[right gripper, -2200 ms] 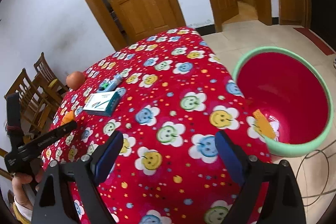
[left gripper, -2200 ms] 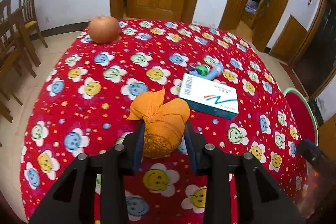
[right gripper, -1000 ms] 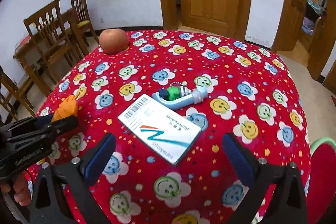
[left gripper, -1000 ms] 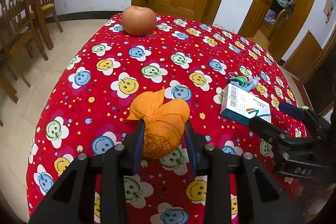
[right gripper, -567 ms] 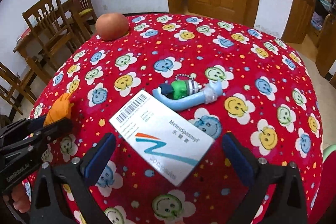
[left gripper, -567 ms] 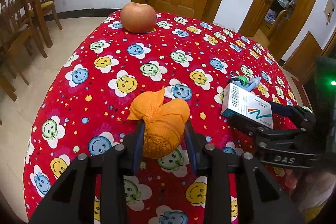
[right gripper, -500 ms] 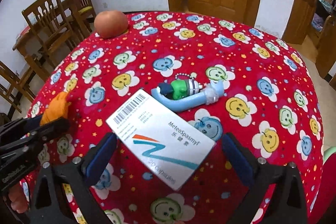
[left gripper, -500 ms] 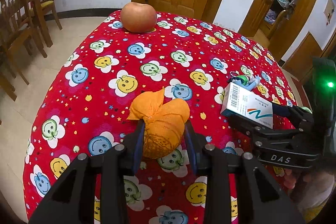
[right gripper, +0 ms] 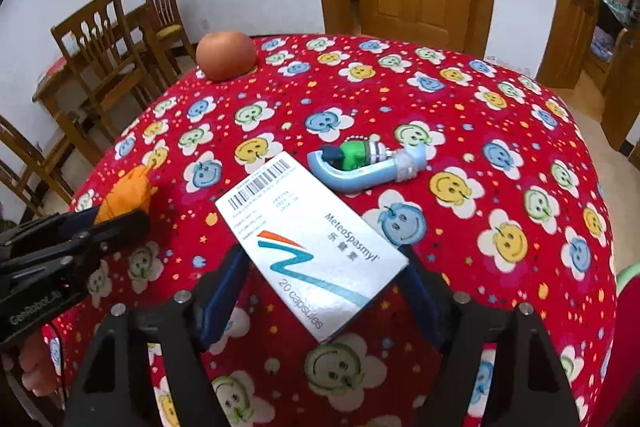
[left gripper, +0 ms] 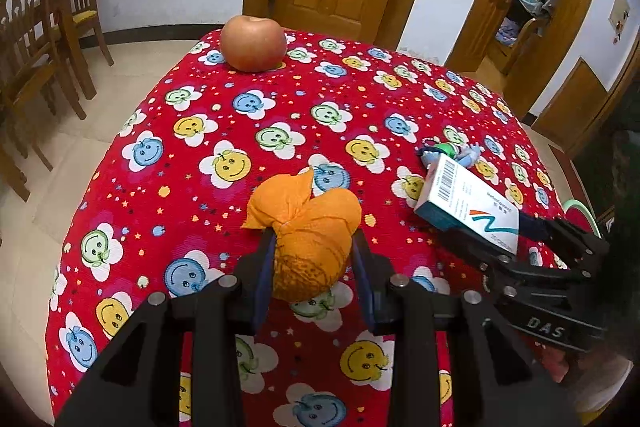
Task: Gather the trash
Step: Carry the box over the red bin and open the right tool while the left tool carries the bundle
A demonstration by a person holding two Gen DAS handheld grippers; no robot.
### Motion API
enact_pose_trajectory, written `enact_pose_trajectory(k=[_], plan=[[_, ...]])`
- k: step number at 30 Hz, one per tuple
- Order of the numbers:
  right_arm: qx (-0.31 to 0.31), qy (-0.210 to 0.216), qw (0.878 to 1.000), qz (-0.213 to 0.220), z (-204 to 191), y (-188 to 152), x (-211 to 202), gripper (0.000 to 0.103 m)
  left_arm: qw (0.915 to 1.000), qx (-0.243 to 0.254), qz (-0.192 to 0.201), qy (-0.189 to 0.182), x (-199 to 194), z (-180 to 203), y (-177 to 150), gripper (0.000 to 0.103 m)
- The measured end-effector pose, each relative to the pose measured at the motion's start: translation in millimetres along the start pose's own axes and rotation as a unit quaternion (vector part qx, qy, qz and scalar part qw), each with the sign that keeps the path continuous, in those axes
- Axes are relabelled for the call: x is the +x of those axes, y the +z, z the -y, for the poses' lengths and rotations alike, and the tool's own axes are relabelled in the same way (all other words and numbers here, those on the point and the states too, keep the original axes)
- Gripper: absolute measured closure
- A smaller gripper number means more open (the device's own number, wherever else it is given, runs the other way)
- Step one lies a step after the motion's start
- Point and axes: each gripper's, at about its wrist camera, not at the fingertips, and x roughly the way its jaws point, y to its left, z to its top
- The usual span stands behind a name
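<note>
My left gripper (left gripper: pixel 314 265) is shut on an orange peel (left gripper: pixel 310 231) and holds it just above the red smiley tablecloth (left gripper: pixel 192 115). The peel also shows in the right wrist view (right gripper: pixel 128 193). A white medicine box (right gripper: pixel 312 243) lies on the cloth. My right gripper (right gripper: pixel 324 287) has closed in on the box's near end, one finger on each side, touching its edges. From the left wrist view the box (left gripper: pixel 468 207) sits tilted between the right gripper's fingers (left gripper: pixel 532 247).
An apple (left gripper: pixel 253 43) sits at the table's far edge. A blue curved toy with a green keychain figure (right gripper: pixel 366 163) lies just beyond the box. A red basin with a green rim (left gripper: pixel 580 215) is past the table's right side. Wooden chairs (right gripper: pixel 104 43) stand at the left.
My right gripper swung from the basin to the medicine box, moved over it and narrowed its jaws onto it. The box's near end has tilted up. My left gripper kept holding the peel.
</note>
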Motion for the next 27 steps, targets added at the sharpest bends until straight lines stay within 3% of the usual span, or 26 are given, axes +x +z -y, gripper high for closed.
enact_pose_trajectory(k=[12,27], plan=[[0.063,0.007,0.997,0.045,15.7,-24.9,-42.4,0.028,0.9997,0.014,0.011,-0.014,-14.0,15.7,-1.2,0.067],[0.12,-0.019,0.987,0.104,48.1,-53.9,-108.2,0.028,0.9975,0.046,0.027,-0.046,-34.3,54.8,-2.1,0.067]])
